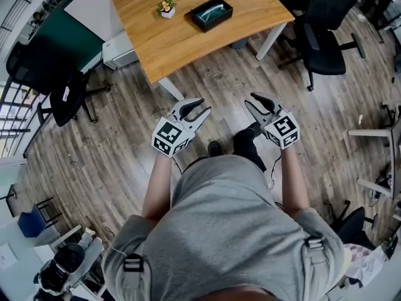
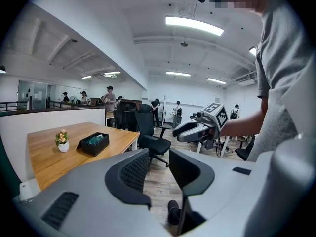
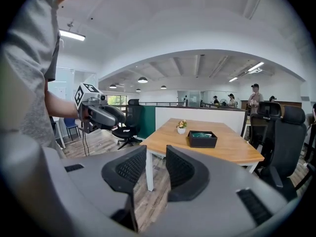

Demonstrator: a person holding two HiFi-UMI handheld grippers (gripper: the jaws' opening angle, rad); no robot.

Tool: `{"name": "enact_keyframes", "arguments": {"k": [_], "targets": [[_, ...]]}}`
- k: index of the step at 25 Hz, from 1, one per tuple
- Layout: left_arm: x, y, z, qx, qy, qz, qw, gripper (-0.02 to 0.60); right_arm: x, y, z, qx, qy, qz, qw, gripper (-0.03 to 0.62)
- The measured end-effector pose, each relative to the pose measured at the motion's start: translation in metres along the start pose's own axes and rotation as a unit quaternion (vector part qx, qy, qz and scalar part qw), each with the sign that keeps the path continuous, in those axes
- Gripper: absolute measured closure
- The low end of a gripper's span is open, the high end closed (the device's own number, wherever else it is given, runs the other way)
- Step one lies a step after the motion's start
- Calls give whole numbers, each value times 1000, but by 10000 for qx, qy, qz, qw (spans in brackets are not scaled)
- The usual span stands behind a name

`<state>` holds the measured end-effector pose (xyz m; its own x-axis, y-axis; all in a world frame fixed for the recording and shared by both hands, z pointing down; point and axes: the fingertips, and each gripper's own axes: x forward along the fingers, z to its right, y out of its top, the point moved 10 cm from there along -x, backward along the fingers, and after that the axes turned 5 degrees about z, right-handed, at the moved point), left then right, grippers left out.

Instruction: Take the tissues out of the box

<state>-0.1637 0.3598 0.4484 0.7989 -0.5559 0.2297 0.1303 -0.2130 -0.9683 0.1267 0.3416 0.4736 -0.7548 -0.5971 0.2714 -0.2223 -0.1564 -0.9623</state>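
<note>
A black tissue box [image 1: 212,14] with greenish tissue showing in its top stands on the wooden table [image 1: 156,46], well ahead of me; it also shows in the left gripper view [image 2: 96,143] and the right gripper view [image 3: 202,138]. I stand back from the table, over the wood floor. My left gripper [image 1: 202,107] is held at waist height, open, with only floor between its jaws [image 2: 158,158]. Beside it, my right gripper [image 1: 249,99] is also open and empty [image 3: 156,155]. Both point toward the table and are far from the box.
A small white pot of flowers [image 1: 166,8] sits left of the box. Black office chairs stand to the right [image 1: 322,39] and left [image 1: 66,99] of the table. A white partition with a green panel [image 1: 69,33] borders the table's far side. People stand in the background.
</note>
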Motion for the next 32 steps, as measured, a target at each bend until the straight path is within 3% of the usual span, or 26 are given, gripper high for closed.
{"name": "enact_keyframes", "arguments": {"k": [3,14,32], "targets": [[-1,2,0,-12,-24,68,10000,416,0,-1,-1,-12,-28,38,10000,409],[-6,2,1,-67,-7,126,9999,344,-2,-7,-3,216,-43,102,9997,316],[9,3,-15,-221,28,-19,9997,330,-6,-15,19,442,-253,119,9986,303]]}}
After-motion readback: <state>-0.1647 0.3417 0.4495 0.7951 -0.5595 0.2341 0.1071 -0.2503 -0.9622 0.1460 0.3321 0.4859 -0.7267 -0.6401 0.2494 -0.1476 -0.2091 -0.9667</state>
